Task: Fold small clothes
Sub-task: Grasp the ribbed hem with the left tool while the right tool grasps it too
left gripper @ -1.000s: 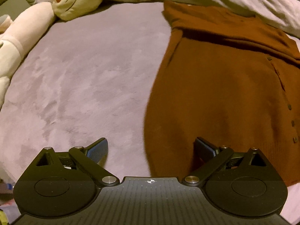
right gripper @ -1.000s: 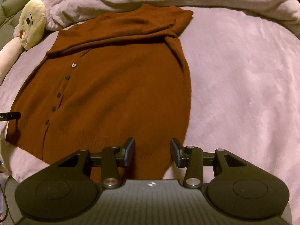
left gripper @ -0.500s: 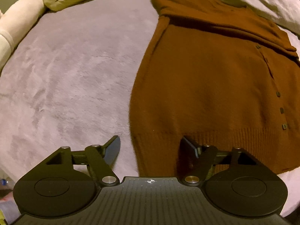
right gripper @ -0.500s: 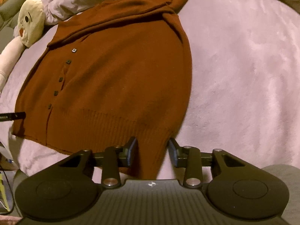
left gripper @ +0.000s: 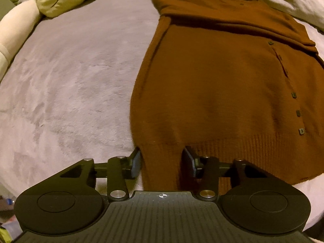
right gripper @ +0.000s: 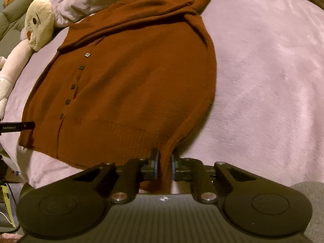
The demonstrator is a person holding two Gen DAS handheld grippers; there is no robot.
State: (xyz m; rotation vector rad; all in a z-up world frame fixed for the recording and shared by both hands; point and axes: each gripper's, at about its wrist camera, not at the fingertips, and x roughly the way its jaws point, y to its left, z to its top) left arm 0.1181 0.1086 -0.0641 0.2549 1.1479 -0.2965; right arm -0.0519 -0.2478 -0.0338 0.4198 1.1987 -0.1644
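one brown cardigan (left gripper: 222,93) on bed (left gripper: 70,81), five buttons; right gripper (right gripper: 164,166) fingers clamped on hem corner, left gripper (left gripper: 162,162) fingers closing around other corner

A rust-brown knitted cardigan (right gripper: 129,85) lies spread flat, front side up, on a pale plush blanket covering a bed. A row of small dark square buttons (right gripper: 70,87) runs down its closed front. Its sleeves are folded across the top near the collar. The wide ribbed hem (left gripper: 243,151) faces the viewer, and both lower corners of that hem are lifted slightly off the blanket.
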